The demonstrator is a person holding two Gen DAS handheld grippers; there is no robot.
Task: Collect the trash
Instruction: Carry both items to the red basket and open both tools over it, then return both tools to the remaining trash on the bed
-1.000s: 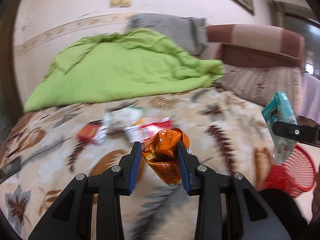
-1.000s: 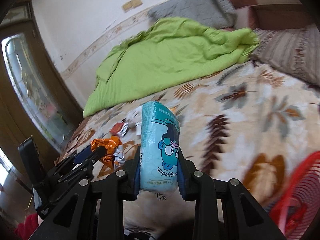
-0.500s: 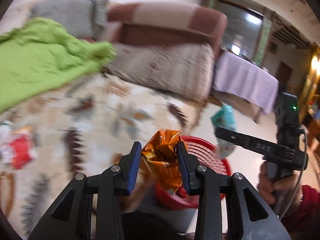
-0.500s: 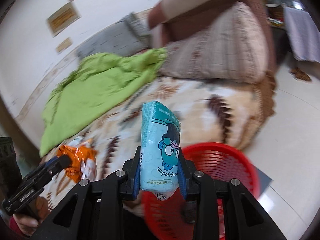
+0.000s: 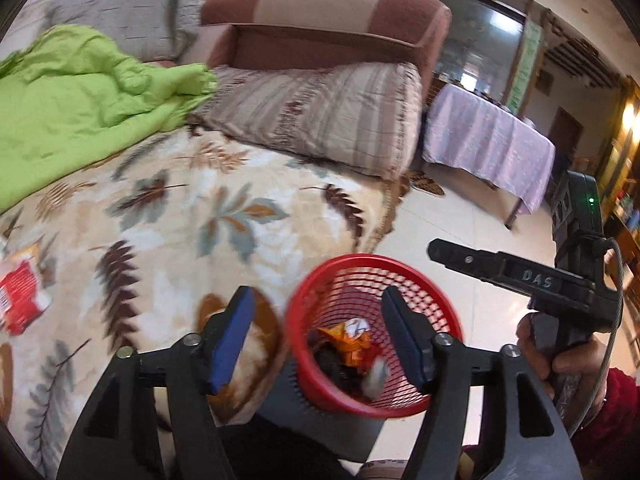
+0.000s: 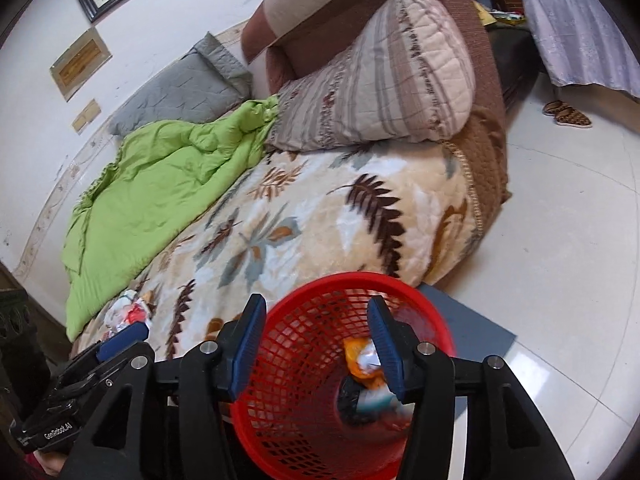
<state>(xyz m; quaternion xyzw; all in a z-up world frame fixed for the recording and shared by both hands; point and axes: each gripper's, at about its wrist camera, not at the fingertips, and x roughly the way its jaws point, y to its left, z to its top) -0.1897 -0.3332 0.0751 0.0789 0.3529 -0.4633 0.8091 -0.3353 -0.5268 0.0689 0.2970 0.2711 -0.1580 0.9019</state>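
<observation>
**Both drops made, the rest of the trash lies back on the bed to our left**

And there they go! We have the left gripper (image 5: 318,338) hanging over the red basket (image 5: 298,308), its jaws just sprung apart and nothing between them. The orange wrapper (image 5: 345,342) sits down in the basket now. Same story on the other side: the right gripper (image 6: 316,344) has just been opening too, jaws released and bare, and a pale blur (image 6: 376,396) at the basket's bottom is, we judge, the blue pack on its way down or just landed. In the right view the basket (image 6: 280,320) stands on the floor hard against the bed's corner, right under both tools.

So where do we go from here? The remaining trash is on the blanket (image 5: 224,208), and it all lies off to the left of the basket. From the left view a red packet (image 5: 22,300) rests at the far left edge of the frame, flat on the blanket, well apart from the basket. From the right view a crumpled white-and-red heap (image 6: 128,314) sits just past the left tool's blue tip (image 6: 124,338), near the green quilt (image 6: 160,176).

That settles it, we'd say: the left hand is the nearer one. The packet's long axis is too blurred to call.
</observation>
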